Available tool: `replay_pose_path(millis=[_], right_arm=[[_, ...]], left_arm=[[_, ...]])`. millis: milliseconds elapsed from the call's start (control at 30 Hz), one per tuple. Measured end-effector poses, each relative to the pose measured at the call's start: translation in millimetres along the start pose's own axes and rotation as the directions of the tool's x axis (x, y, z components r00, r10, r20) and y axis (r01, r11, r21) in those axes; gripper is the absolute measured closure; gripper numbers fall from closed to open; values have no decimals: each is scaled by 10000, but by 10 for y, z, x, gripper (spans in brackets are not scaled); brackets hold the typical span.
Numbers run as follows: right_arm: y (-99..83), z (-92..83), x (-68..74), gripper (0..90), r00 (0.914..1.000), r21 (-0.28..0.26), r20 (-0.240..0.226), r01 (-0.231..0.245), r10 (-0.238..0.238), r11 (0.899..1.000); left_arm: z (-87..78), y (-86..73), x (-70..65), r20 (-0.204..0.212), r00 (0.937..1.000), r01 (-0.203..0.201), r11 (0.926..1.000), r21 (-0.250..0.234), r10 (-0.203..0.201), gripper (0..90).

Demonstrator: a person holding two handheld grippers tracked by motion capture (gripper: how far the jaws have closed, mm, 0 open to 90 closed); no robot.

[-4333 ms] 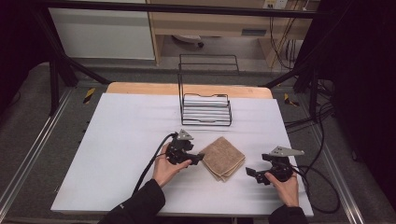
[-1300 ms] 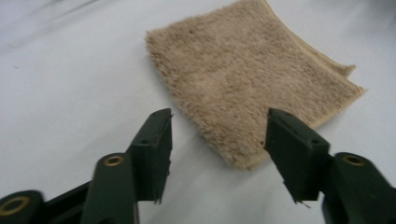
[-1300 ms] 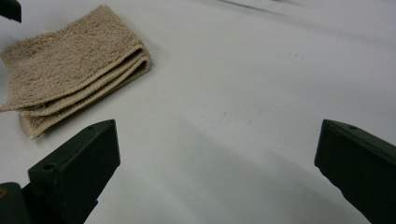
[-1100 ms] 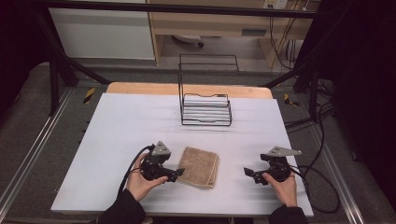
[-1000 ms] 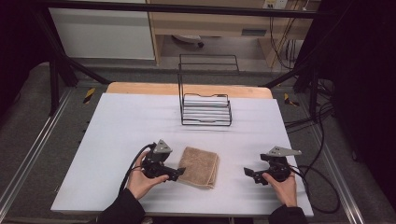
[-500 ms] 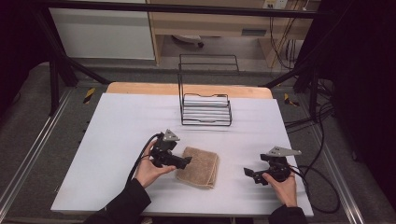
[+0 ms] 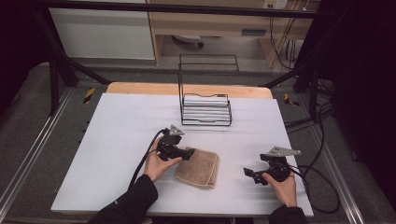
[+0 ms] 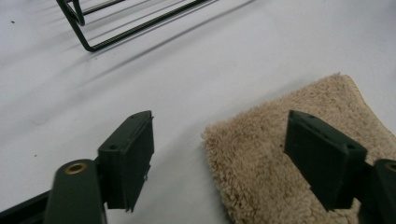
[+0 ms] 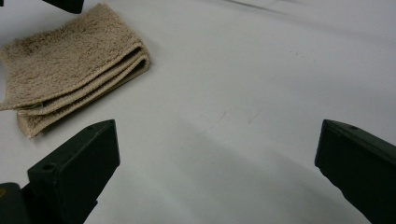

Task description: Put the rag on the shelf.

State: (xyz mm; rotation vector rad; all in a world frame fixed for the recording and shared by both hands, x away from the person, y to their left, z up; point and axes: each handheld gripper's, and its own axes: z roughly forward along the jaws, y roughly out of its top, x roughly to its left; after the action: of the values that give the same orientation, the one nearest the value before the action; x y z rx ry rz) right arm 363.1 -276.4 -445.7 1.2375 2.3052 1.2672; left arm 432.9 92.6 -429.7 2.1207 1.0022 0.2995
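Two grippers: both at the lower part of the high view.
Towel (image 7: 198, 167): folded, lower centre, on the white table (image 7: 116, 126).
Left gripper (image 7: 186, 153): jaws spread, just closing in astride the towel's corner, likely to pinch it.
Right gripper (image 7: 250, 174): jaws spread wide, empty, waiting apart at lower right.

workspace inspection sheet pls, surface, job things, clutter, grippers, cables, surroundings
surface: white table, wooden strip at far edge
job's things: folded tan towel lying flat near front; black wire rack behind it
clutter: nothing seen
grippers: left gripper at towel's far-left corner, jaws just been closing, one over the towel, not pinching; right gripper open, apart from towel
cables: black cable trails from left gripper
surroundings: dark frame, grey floor
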Motion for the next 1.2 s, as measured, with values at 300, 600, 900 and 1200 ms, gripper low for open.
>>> replay_pose_path(millis=[300, 600, 900, 1200], right_arm=[[1, 4, -1, 5, 10000, 0, -26, 2, -2, 10000], [2, 8, 1, 6, 10000, -23, -43, -33, 33, 10000], [9, 5, 7, 6, 9999, -22, -82, -63, 63, 10000], [67, 62, 71, 6, 10000, -108, -83, -28, 27, 9999]], left_arm=[[100, -18, 30, 72, 9995, 303, 9991, 295, -305, 445], [167, -53, 49, 381, 9975, 578, 9969, 533, -599, 555], [127, -69, 76, 624, 9955, 666, 9954, 694, -709, 675], [138, -91, 50, 705, 9954, 598, 9957, 707, -648, 791]])
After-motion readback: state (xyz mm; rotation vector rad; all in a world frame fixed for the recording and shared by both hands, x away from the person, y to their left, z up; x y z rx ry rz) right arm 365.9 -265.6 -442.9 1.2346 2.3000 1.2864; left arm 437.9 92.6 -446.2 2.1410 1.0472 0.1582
